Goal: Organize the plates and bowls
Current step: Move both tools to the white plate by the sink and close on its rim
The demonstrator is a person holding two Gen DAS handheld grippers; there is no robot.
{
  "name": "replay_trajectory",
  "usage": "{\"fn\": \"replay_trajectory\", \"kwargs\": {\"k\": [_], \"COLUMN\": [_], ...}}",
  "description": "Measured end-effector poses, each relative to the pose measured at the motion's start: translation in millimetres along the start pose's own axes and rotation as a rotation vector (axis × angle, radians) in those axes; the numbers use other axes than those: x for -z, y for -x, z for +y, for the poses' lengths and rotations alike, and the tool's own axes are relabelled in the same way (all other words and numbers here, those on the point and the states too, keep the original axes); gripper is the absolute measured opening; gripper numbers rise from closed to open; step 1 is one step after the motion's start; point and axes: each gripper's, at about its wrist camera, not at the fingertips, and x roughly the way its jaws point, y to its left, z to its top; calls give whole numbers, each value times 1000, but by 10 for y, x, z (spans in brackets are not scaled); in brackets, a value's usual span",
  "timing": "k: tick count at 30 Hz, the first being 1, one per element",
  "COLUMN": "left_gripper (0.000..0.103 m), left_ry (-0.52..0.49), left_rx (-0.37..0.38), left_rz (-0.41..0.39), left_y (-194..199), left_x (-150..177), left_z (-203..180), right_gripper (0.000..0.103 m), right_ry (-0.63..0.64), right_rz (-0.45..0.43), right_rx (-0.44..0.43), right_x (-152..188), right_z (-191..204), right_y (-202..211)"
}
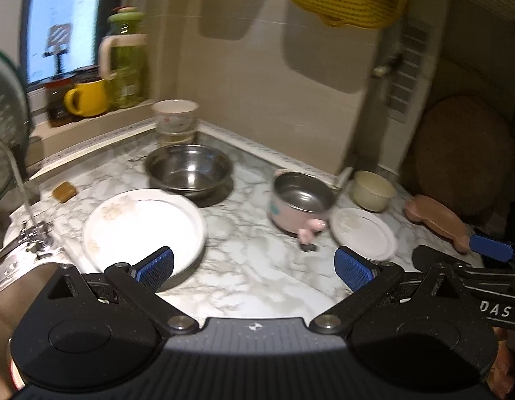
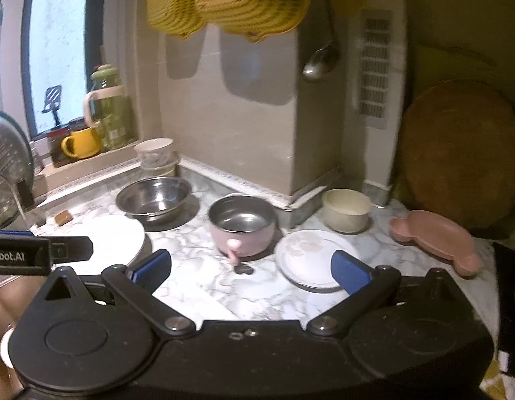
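On the marble counter lie a large white plate (image 1: 142, 230) (image 2: 114, 243), a wide steel bowl (image 1: 189, 170) (image 2: 153, 198), a pink steel-lined bowl with a handle (image 1: 299, 205) (image 2: 242, 230), a small white plate (image 1: 364, 233) (image 2: 312, 255), a cream bowl (image 1: 373, 190) (image 2: 345, 210) and a pink car-shaped dish (image 1: 437, 220) (image 2: 434, 240). Stacked patterned bowls (image 1: 175, 120) (image 2: 155, 156) stand in the corner. My left gripper (image 1: 254, 265) is open above the counter's front, its left pad over the large plate's rim. My right gripper (image 2: 250, 271) is open, its right pad over the small plate.
A sink and faucet (image 1: 17, 180) sit at the left, with a brown sponge (image 1: 64, 191) beside them. A yellow mug (image 1: 85, 98) and a green jug (image 1: 125, 66) stand on the sill. Yellow baskets (image 2: 230, 0) hang overhead; a round wooden board (image 2: 457, 153) leans at the right.
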Motion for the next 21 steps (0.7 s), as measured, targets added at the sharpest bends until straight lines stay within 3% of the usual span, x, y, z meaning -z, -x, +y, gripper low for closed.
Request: {"fn": "replay_trajectory", "kwargs": {"k": [9, 16, 21], "left_gripper": [103, 103, 103], "left_ry": [132, 189, 189], "left_rx": [-151, -223, -229], "left_rz": [40, 92, 114], "left_y": [-410, -861, -1104], "left_x": [-156, -242, -284], "left_z": [755, 1201, 1390], "right_gripper": [102, 99, 95], "right_ry": [84, 141, 160], "right_rz": [43, 158, 212], "right_rx": [-194, -287, -354], "right_x": [-192, -229, -271], "right_z": [292, 596, 811], "right_y": [-773, -1451, -1834]}}
